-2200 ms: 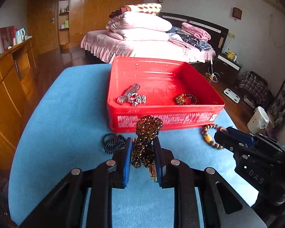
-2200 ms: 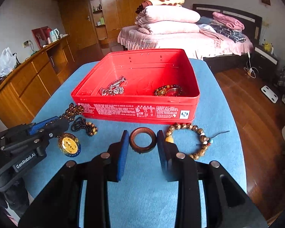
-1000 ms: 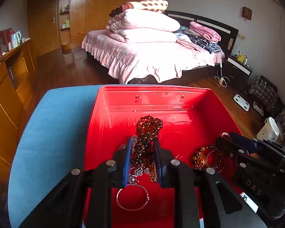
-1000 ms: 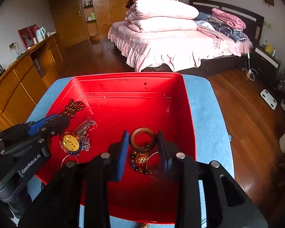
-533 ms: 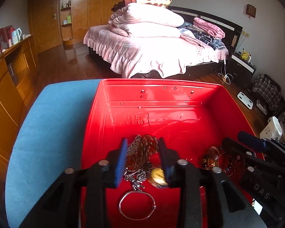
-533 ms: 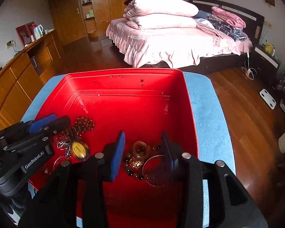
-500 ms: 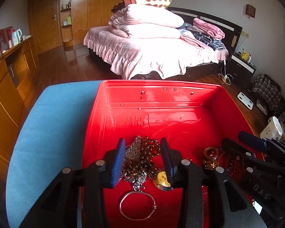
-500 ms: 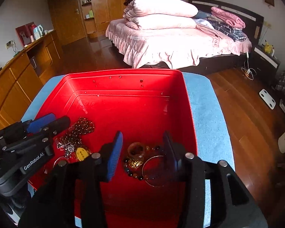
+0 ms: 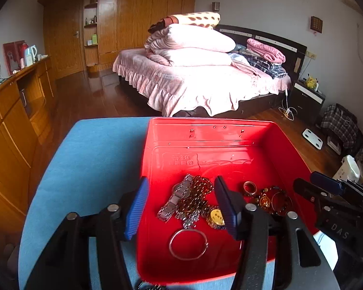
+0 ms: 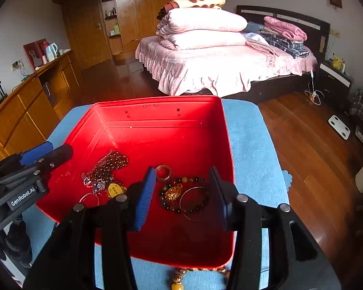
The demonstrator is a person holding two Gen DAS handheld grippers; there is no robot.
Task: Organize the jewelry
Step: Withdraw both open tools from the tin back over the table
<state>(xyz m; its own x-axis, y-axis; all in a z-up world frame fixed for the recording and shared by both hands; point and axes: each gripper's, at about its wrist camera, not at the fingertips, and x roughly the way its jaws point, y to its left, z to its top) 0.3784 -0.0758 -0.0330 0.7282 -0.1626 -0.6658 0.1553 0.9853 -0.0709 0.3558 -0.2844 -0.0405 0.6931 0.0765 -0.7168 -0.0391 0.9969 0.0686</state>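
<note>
A red tin box (image 9: 205, 130) (image 10: 157, 101) stands on the blue table mat. My left gripper (image 9: 181, 205) is open and empty above the box's left half, over an amber bead necklace with a gold pendant (image 9: 196, 200) (image 10: 109, 169), a silver watch band (image 9: 174, 200) and a silver bangle (image 9: 188, 243). My right gripper (image 10: 182, 193) is open and empty above the box's right half, over a brown wooden ring (image 10: 162, 172) (image 9: 249, 186), a dark bead bracelet (image 10: 181, 193) and a thin bangle. A wooden bead bracelet (image 10: 181, 278) lies on the mat in front of the box.
The blue mat (image 9: 89, 159) (image 10: 251, 145) ends at rounded table edges. Beyond are a wooden floor, a bed (image 9: 200, 79) with pink bedding, and a wooden cabinet (image 9: 14, 111) on the left. A dark bead string peeks at the bottom of the left wrist view (image 9: 147, 286).
Both grippers moved from the mat over the box and opened. The amber necklace dropped from the left gripper and the wooden ring from the right; both now lie in the box.
</note>
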